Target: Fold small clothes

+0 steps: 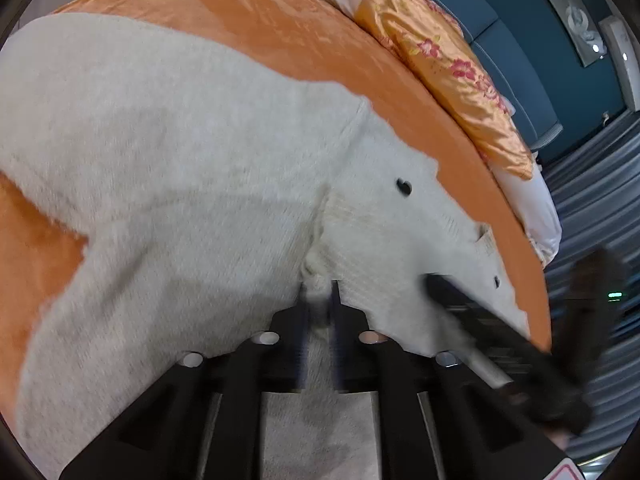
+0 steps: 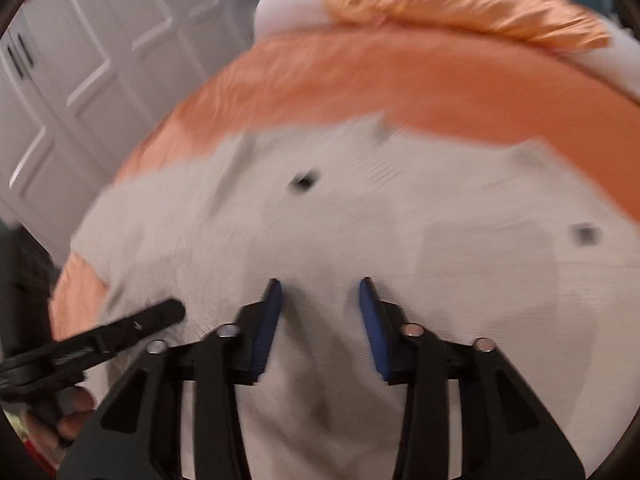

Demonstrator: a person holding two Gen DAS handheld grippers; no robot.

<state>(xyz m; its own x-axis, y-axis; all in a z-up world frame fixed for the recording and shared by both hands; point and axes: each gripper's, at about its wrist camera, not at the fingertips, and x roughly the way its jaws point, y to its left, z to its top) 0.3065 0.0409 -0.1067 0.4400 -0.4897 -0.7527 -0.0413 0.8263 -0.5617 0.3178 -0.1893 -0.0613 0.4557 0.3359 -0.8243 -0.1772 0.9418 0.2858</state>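
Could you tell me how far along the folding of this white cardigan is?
Early. The white cardigan lies mostly spread on the orange bedspread; no finished fold shows. In hand: the left gripper pinches its edge. The right gripper hovers with jaws apart. All folds remain.

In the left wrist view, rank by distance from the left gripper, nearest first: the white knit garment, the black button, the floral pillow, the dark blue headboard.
From the left gripper:
1. White knit garment, pinched in its jaws.
2. Black button, up and right.
3. Floral pillow, at the bed's head.
4. Dark blue headboard, behind the pillow.
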